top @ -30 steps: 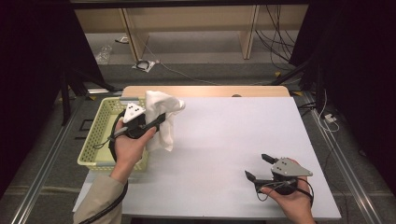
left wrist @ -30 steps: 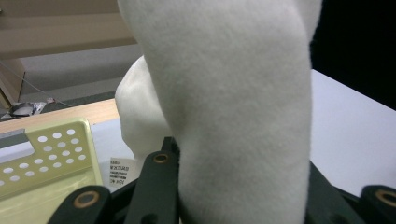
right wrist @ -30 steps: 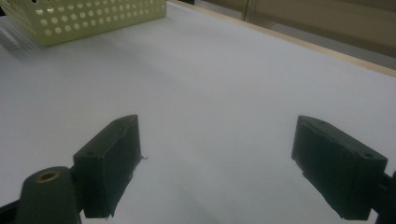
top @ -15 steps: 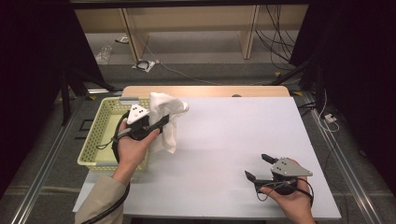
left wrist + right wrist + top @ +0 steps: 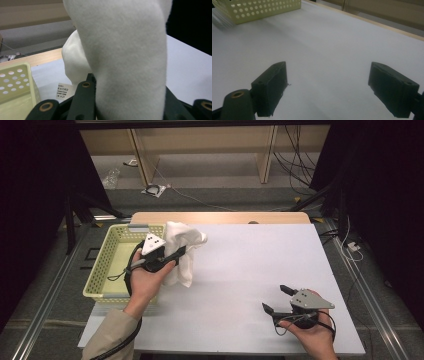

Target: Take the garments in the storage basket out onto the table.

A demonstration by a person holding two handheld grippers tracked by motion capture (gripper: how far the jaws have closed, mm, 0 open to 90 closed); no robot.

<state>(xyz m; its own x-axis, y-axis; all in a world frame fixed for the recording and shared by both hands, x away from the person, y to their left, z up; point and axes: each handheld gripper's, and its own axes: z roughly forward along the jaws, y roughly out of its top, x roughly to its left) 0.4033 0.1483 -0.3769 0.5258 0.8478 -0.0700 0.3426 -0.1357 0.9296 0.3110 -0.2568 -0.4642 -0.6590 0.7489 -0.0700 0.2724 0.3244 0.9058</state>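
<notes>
White cloth [image 5: 182, 251] hangs clamped in the left gripper [image 5: 172, 256], held up beside the yellow basket [image 5: 102, 270].

Seen from the high view, the cloth bunches at the gripper's tip and drapes from there toward 6 o'clock, its long axis running down to the tabletop [image 5: 250, 270] just off the basket's right-hand rim; the basket lies at 9 o'clock from it. In the left gripper view the black jaws pinch a thick fold of cloth [image 5: 125, 62], a small label [image 5: 62, 91] showing at its lower edge. The right gripper [image 5: 280, 301] rests at 5 o'clock, well apart from the cloth, its jaws spread wide with nothing but bare tabletop [image 5: 324, 50] between them. The left hand [image 5: 142, 282] is by far the nearer, so any setting-down or spreading likely starts from it.
</notes>
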